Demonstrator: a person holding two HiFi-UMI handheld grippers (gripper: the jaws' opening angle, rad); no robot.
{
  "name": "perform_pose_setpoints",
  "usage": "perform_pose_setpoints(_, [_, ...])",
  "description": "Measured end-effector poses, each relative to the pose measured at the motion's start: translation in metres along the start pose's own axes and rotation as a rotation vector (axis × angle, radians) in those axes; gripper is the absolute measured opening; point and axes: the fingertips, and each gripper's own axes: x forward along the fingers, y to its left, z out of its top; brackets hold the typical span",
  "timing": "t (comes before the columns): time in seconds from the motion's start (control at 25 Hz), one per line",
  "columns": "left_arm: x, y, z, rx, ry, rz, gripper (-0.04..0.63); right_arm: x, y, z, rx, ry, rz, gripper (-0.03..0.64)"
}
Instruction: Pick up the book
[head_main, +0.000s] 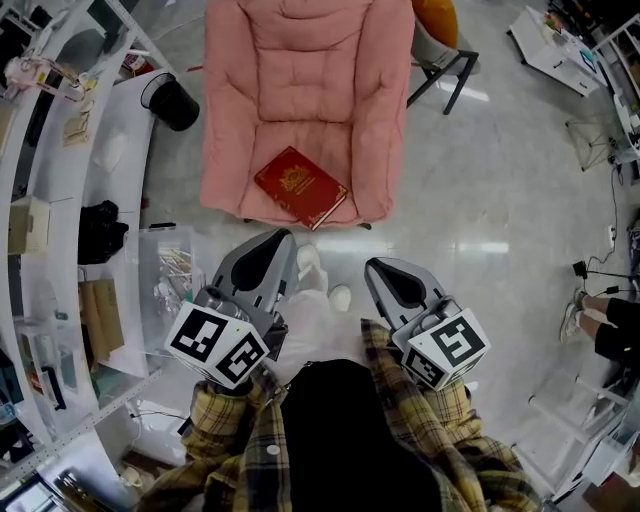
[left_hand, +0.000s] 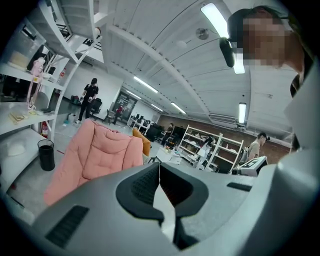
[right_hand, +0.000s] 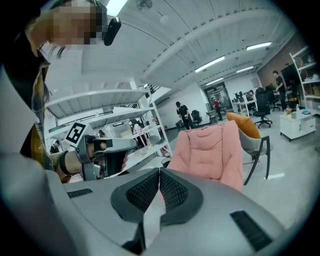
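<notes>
Here, book (head_main: 300, 187) on armchair (head_main: 250, 110), left hand-held gripper (head_main: 284, 236), right hand-held gripper (head_main: 373, 264) (both closed, empty)

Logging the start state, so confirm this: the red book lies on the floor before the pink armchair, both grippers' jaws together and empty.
Not the floor: the head view shows the red book lying on the seat of the pink armchair, near its front edge. The rest holds.

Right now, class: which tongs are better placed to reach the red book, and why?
Left, probably. The left tongs point almost straight at the red book on the pink chair; the right tongs sit further off to its side. Both are shut, empty.
</notes>
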Motion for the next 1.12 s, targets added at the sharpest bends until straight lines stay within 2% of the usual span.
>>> perform_pose_setpoints(0.32, [0.037,0.033,0.019,-0.023,-0.011,-0.01,0.008,0.036,-0.026,0.013,-0.001,0.031,-0.006,0.018])
perform_pose_setpoints(0.72, [0.059,0.099,0.055,-0.056,-0.035,0.013,0.008,0.12,-0.04,0.055,-0.055,0.053,0.029,0.018])
perform_pose_setpoints(1.12, [0.055,0.151,0.05,-0.118,-0.023,0.105,0.008,0.177,-0.052,0.058,-0.054,0.129,0.082,0.018])
